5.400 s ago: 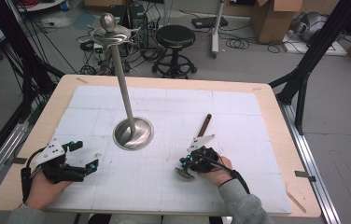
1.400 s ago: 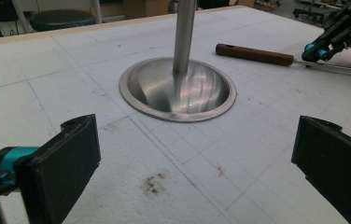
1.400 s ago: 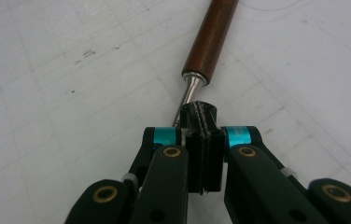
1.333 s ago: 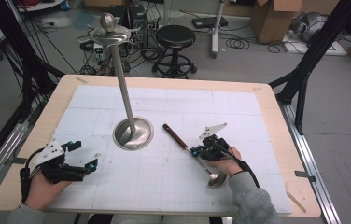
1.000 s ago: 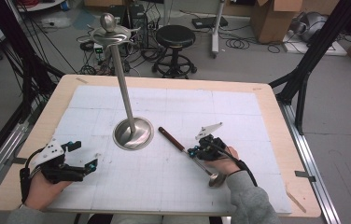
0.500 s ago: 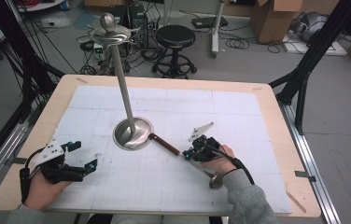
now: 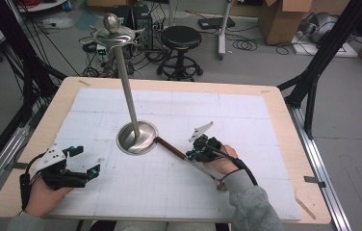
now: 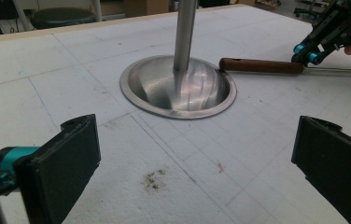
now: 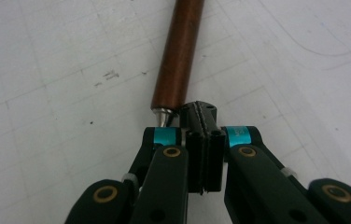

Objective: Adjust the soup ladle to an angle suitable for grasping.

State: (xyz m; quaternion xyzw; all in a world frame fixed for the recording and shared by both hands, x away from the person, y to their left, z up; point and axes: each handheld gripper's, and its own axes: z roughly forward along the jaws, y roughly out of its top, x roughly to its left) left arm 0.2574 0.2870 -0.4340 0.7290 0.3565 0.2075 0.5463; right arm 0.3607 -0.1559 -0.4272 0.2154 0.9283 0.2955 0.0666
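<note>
The right gripper [image 7: 194, 153] is clamped on the thin metal shank of the ladle [image 7: 184, 156], lifted off the table [image 7: 285, 120]. Its wooden handle [image 9: 178, 51] juts ahead of the jaws, tip at the stand [image 7: 137, 137] base rim mid-table. Hanging it on the stand probably remains. The left gripper [image 7: 85, 161] rests open near the front left corner.

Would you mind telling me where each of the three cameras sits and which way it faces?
High view: above the person's table edge, looking forward and down; both forearms, left gripper, right gripper.
Left gripper view: rides the left gripper, facing the stand's round base between its open jaws.
Right gripper view: rides the right gripper, looking down its shut jaws at the utensil's brown handle.
All three share that handle.
</note>
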